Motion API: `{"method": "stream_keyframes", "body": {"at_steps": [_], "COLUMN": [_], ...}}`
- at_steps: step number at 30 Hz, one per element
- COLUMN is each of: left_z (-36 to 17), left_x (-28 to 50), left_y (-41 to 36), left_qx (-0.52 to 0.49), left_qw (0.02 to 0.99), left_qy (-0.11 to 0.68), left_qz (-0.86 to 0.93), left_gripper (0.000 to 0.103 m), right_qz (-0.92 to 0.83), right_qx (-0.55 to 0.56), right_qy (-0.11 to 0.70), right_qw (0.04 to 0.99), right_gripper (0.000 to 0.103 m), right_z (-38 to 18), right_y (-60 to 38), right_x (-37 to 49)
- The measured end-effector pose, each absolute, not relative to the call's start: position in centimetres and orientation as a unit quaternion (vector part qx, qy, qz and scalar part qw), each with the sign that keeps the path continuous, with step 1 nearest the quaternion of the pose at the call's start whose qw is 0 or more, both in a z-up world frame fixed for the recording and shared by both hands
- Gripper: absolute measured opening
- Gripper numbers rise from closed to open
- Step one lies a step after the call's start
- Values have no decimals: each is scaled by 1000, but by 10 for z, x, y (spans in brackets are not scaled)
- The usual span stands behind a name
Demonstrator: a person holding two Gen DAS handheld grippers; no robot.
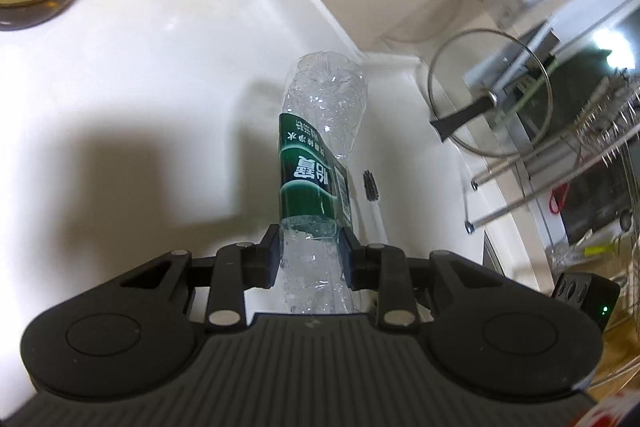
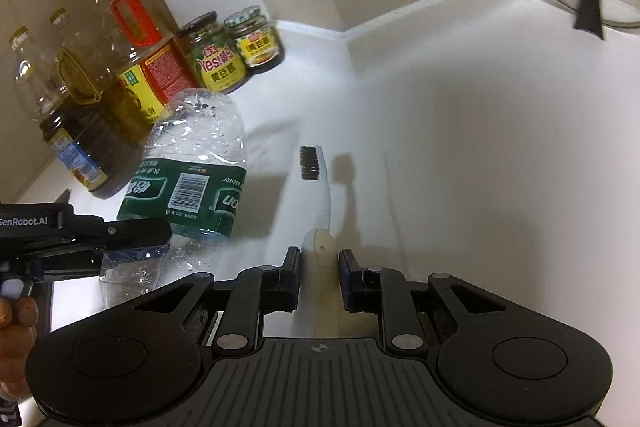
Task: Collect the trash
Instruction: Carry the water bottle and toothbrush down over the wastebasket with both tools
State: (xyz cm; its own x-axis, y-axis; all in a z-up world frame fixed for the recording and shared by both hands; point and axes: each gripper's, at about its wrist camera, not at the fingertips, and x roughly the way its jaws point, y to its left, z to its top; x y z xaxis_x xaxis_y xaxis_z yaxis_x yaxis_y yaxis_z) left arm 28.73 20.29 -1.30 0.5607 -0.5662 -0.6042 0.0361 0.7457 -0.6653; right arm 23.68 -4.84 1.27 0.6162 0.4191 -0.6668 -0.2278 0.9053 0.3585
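**Bottle and toothbrush both gripped, both light, both off the counter**

Bottle (image 1: 316,163) first: your left gripper (image 1: 310,259) has its jaws narrowed onto the clear lower body just under the green label, pads pressing both sides. The wall looks dented there, so judge it as thin, soft plastic, empty or near empty apart from droplets inside. It is very light, it crushes easily, and it may be slick if the wet is outside too. Squeezing harder only collapses it. The better hold is probably the labelled band, where the wrap gives some friction, or the stiffer neck, which these views hide.

Toothbrush (image 2: 320,195): your right gripper (image 2: 319,267) is nearly closed on the cream handle end, pads against its two faces. It is stiff, narrow and light. The long white stem sticks forward past the fingers, so it could pivot in the grip if you swing fast.

Looks: the bottle is transparent and crinkled, with a green wrap, white lettering and a barcode, its base pointing away from you. The toothbrush has dark bristles on a white head.

Both are held above the white countertop (image 2: 480,147), near the corner. Oil bottles (image 2: 80,115) and sauce jars (image 2: 216,55) stand along the wall, and a glass lid (image 1: 490,95) leans by the dish rack. No bin shows in either view.
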Motion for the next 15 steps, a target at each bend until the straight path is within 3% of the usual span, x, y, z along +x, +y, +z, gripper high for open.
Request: {"method": "stream_keyframes", "body": {"at_steps": [15], "left_z": [-10], "left_x": [166], "left_y": [101], "left_qx": [-280], "left_qw": [840], "left_qy": [439], "left_qz": [-153], "left_gripper": [27], "right_qz": [237], "right_qx": [121], "right_qy": [397], "right_qw": [879], "right_gripper": [20], "right_z": [28], "right_y": [-153], "right_x": [141]}}
